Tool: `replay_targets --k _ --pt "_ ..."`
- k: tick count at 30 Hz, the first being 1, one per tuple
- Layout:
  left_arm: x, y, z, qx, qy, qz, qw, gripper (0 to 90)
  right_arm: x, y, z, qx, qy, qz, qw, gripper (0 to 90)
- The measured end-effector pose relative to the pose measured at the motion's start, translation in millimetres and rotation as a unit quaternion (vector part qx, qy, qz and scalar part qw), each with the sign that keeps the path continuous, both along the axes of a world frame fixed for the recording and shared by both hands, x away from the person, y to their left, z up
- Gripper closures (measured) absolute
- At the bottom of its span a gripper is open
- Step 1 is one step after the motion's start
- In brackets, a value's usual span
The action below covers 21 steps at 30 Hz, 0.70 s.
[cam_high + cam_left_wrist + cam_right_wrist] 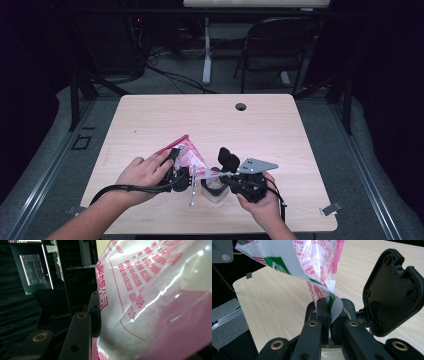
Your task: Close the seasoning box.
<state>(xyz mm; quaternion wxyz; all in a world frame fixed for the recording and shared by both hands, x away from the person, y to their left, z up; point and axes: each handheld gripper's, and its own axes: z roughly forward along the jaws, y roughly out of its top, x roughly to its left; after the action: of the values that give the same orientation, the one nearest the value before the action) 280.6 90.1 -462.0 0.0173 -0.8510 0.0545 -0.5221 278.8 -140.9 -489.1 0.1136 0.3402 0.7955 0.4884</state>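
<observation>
Clear plastic printed with red lettering and pink panels makes up the bag (pixel 189 159) that hangs stretched between the two hand-held grippers near the front edge of the pale wooden table (pixel 210 120). Seen from the high view, the bag sits at about 6 o'clock on the tabletop, its pink-edged top corner pointing toward 10 o'clock. The left gripper (pixel 176 172), held in the person's left hand (pixel 142 172), has its black jaws partly apart with the bag's body between them; in the left gripper view one jaw lies flat against the crinkled film (pixel 155 302), so the bag looks held there, though the other jaw is hidden behind the plastic. The right gripper (pixel 231 176), carried in the right hand (pixel 262 205) and topped by a grey three-cornered plate, has its jaws drawn together on a lower corner of the bag (pixel 322 285), the film pinched between the pads. Just below the bag, between the two grippers, stands a small clear round container (pixel 215 192), with an open black hinged lid (pixel 392 290) at 3 o'clock of the right jaws.
</observation>
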Motion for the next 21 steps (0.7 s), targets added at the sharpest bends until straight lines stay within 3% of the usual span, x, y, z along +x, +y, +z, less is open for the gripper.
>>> replay_targets --k 21 --pt "-0.7 -5.2 2.4 0.011 -0.007 -0.004 0.9999 69.1 1.6 -2.4 -1.0 0.0 0.002 -0.004 1.0 87.7"
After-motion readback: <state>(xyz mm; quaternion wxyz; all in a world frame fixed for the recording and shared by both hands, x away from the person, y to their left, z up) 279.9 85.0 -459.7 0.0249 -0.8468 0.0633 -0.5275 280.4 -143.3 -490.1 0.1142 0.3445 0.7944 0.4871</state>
